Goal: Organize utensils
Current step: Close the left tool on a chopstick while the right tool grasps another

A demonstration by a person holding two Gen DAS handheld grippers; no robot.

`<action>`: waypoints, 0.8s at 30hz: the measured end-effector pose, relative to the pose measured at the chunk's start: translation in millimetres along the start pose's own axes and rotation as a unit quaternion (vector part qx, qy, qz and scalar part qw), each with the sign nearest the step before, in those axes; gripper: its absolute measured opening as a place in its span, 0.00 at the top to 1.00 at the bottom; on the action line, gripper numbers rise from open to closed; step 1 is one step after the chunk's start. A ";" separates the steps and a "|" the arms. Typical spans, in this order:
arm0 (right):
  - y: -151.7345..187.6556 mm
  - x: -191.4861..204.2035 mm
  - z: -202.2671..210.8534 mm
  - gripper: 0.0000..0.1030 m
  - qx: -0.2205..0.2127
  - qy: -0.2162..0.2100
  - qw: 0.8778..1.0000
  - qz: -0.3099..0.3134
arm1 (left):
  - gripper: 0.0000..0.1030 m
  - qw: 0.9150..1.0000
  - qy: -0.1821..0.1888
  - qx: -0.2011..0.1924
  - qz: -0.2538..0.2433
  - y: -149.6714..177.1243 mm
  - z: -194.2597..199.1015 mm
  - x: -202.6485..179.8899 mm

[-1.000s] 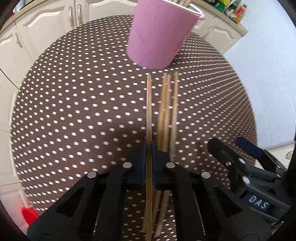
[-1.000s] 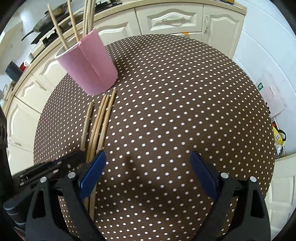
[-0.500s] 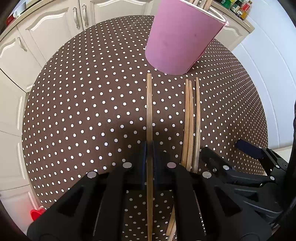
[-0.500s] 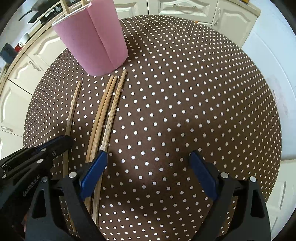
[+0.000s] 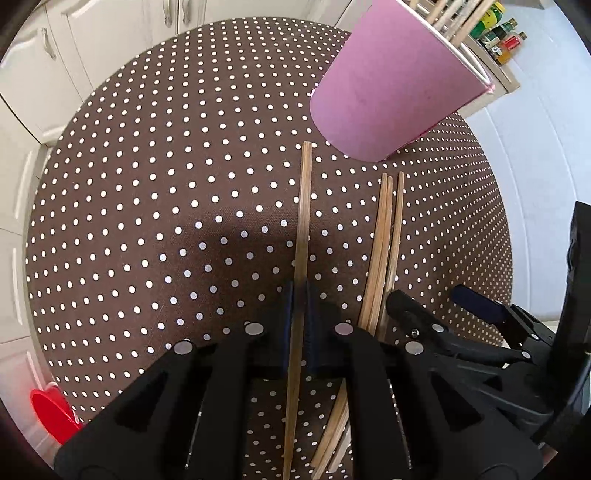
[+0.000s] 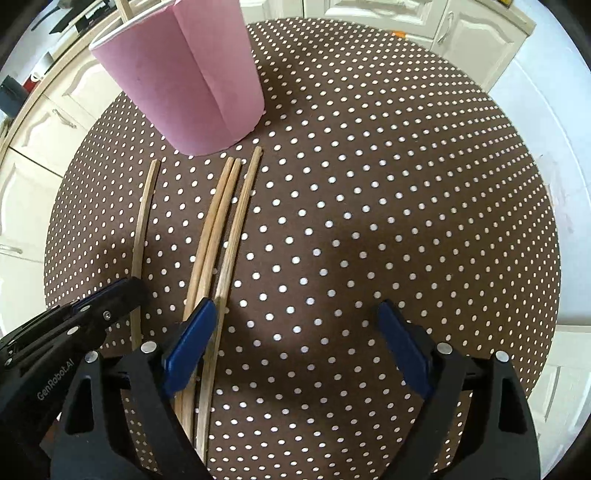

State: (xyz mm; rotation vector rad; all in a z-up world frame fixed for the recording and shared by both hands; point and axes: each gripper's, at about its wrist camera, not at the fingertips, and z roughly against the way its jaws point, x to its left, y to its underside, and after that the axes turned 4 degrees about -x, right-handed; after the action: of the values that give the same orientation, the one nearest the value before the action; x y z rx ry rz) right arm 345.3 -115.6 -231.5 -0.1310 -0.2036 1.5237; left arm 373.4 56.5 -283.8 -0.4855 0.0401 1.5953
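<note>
A pink paper cup point(image 5: 391, 92) holding several wooden sticks stands on the brown dotted table; it also shows in the right wrist view point(image 6: 184, 81). My left gripper point(image 5: 300, 295) is shut on one wooden stick point(image 5: 304, 206), which points at the cup's base and is also seen in the right wrist view point(image 6: 144, 218). Three more sticks point(image 5: 386, 240) lie side by side on the table to its right, and they show in the right wrist view point(image 6: 221, 236) too. My right gripper point(image 6: 295, 317) is open and empty, its left finger over the three sticks' near ends.
The round table point(image 6: 369, 184) has a brown cloth with white dots. White kitchen cabinets point(image 6: 369, 14) surround it. A red object point(image 5: 51, 413) sits below the table's left edge. Bottles point(image 5: 502, 33) stand on a counter behind the cup.
The left gripper has drawn its stick leftward, away from the other three. Both grippers have come closer to the cup, and the right one has lowered over the three sticks.
</note>
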 end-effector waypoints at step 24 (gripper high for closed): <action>-6.4 -26.5 1.6 0.95 -0.003 -0.053 0.998 -0.038 | 0.93 1.000 -0.018 -0.001 -0.010 -12.4 -3.7 1.3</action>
State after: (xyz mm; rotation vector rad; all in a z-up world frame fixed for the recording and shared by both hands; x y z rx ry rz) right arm 350.2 -142.3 -230.0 -0.0454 -0.2948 1.4559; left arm 386.4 57.8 -284.2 -0.4583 0.0065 1.5832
